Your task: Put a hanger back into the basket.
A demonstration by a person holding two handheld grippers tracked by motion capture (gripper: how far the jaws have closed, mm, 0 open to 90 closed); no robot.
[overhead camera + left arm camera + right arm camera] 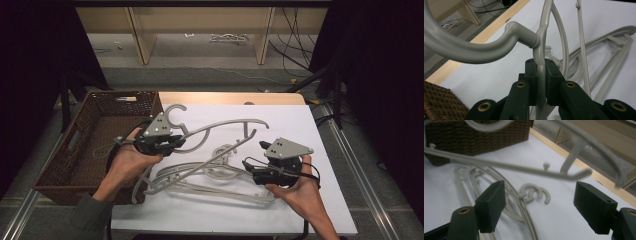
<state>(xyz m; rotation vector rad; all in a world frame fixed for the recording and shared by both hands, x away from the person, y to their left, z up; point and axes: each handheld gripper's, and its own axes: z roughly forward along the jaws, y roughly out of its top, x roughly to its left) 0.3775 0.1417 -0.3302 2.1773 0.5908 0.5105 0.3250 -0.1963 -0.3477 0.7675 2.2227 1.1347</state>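
My left gripper (176,142) (540,67) is shut on a grey plastic hanger (220,127) (499,46), pinching its thin rim just below the hook's neck. The hanger hangs lifted and tilted above the white sheet (300,120), its hook (175,112) near the basket. Its lower bar (524,167) crosses in front of my right gripper (252,153) (540,195), whose jaws stand wide apart with nothing between them. Under it, more grey hangers (200,180) (534,192) lie in a loose pile on the sheet.
A brown wicker basket (100,130) (474,137) (441,100) stands at the left, off the sheet's edge. The table's wooden far edge (225,97) runs behind the sheet. Beyond it are wooden furniture legs and cables on the floor.
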